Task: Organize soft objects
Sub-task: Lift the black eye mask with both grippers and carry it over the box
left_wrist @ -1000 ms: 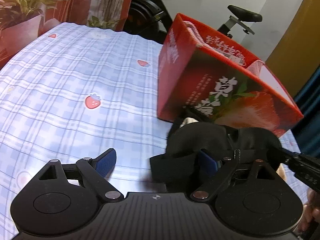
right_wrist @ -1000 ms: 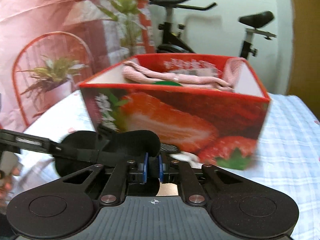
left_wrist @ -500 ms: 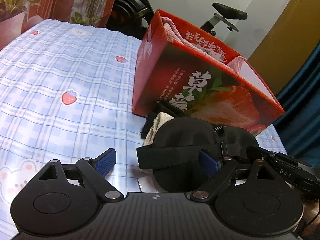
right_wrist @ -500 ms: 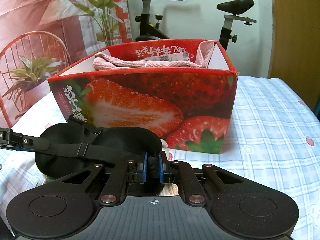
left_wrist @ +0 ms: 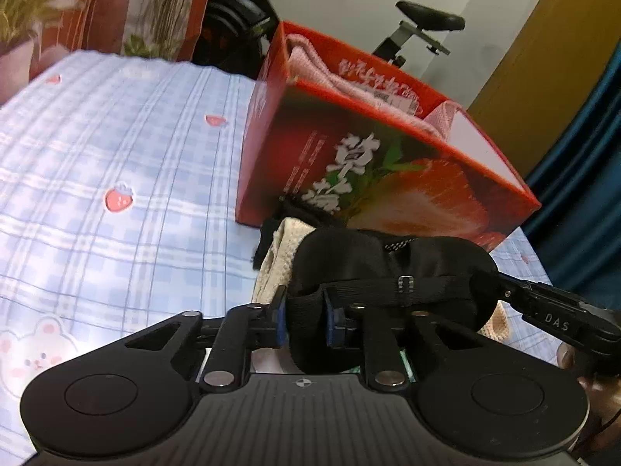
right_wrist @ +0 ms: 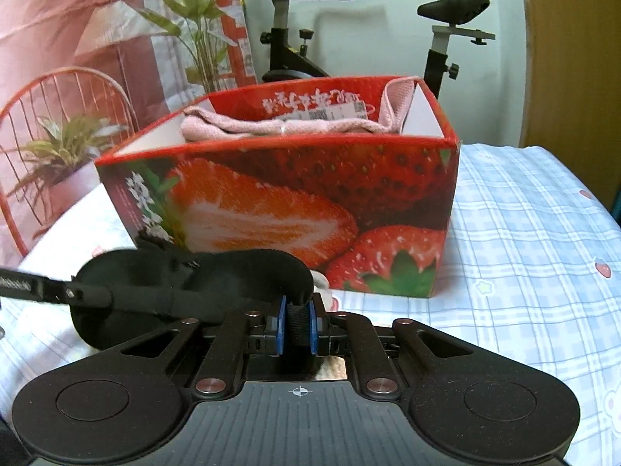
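Note:
A black sleep mask [left_wrist: 388, 264] hangs stretched between both grippers, in front of the red strawberry box [left_wrist: 388, 178]. My left gripper [left_wrist: 306, 318] has its jaws closing, and its blue pads press on the mask's left end and strap. My right gripper [right_wrist: 298, 324] is shut on the mask's [right_wrist: 194, 275] other end. Its fingers [left_wrist: 543, 310] reach in from the right in the left wrist view. A pink towel [right_wrist: 271, 128] lies inside the box [right_wrist: 291, 202]. Under the mask, a beige cloth [left_wrist: 279, 256] lies on the table.
The blue checked tablecloth [left_wrist: 116, 155] with strawberry prints spreads to the left of the box. An exercise bike [right_wrist: 295, 39] and potted plants [right_wrist: 62, 151] stand behind the table. A dark blue curtain [left_wrist: 582, 194] hangs at the right.
My left gripper's jaws, wide open before, have closed onto the mask's left end. The right gripper has kept its grip on the other end.

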Tool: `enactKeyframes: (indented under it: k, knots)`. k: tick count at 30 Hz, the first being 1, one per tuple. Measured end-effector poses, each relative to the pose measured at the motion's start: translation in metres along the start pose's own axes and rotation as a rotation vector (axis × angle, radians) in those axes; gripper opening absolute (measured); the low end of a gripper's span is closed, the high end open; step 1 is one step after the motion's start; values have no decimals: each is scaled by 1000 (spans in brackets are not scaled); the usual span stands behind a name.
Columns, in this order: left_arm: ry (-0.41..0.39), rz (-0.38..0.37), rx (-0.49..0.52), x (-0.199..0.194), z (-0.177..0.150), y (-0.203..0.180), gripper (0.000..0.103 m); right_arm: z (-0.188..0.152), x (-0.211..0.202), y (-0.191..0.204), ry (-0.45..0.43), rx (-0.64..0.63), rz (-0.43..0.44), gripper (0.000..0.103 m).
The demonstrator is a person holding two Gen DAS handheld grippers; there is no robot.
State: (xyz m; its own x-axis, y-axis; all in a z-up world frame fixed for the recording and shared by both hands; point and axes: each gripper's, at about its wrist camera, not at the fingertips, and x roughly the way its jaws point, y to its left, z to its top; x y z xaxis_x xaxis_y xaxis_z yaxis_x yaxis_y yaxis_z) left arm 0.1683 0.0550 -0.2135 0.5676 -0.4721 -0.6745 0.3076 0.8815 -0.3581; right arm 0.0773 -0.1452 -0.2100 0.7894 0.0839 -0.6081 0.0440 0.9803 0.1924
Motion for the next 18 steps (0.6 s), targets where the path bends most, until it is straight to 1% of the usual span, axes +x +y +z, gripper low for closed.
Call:
enactKeyframes:
  k: [3, 8, 14, 18]
  knots:
    - [-32, 15, 5, -12, 3, -4, 16, 5, -11, 3, -25, 6, 34, 10]
    - [-98, 31, 50, -36, 11, -17, 13, 15, -28, 10, -69, 1, 84, 9]
    - [-183, 31, 79, -65, 22, -28, 13, 32, -53, 22, -162, -27, 128, 9]
    - [-246, 37, 92, -84, 37, -37, 13, 50, -69, 27, -228, -46, 154, 9]
